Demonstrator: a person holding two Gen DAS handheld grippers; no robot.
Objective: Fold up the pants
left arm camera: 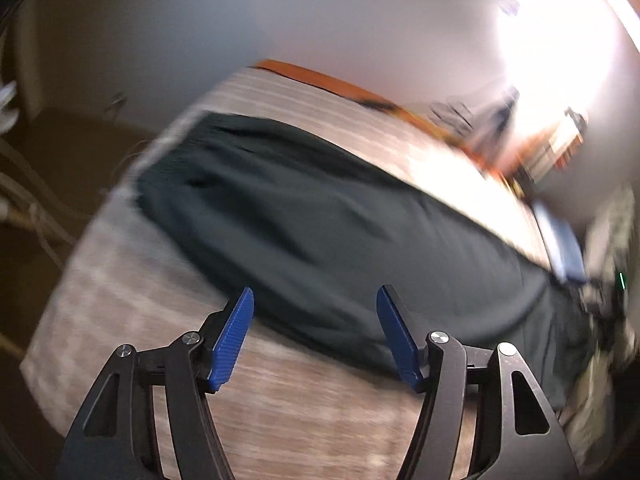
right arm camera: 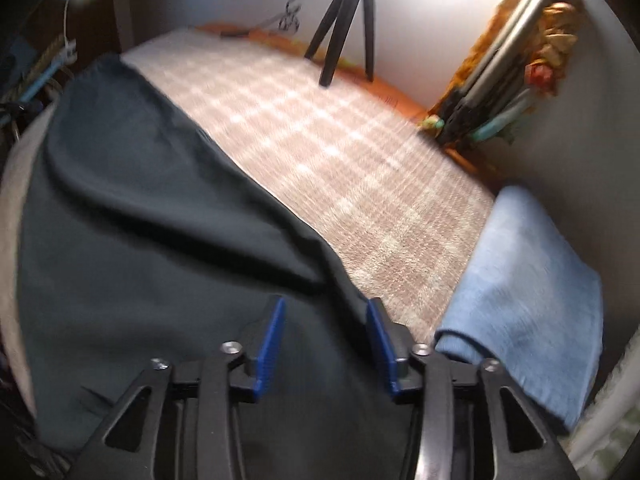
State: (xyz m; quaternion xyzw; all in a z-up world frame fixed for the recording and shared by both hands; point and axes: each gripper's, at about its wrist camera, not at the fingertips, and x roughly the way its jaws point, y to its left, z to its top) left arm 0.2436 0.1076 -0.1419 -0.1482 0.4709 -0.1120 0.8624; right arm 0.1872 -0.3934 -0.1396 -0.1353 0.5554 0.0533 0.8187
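The dark green pants [left arm camera: 320, 216] lie lengthwise on the checked bedcover [left arm camera: 304, 412], running from the near edge toward the far corner. The left gripper [left arm camera: 316, 300] has its jaws wide apart, empty, above the near hem edge, with bare bedcover on its left. The right gripper [right arm camera: 326, 312] is also spread and empty, directly over the pants [right arm camera: 132, 216]. A fabric ridge crosses ahead of it. A folded blue towel [right arm camera: 528, 304] lies just right of it. A black tripod [right arm camera: 348, 20] stands at the far edge. Both views are motion-blurred; no legible writing.
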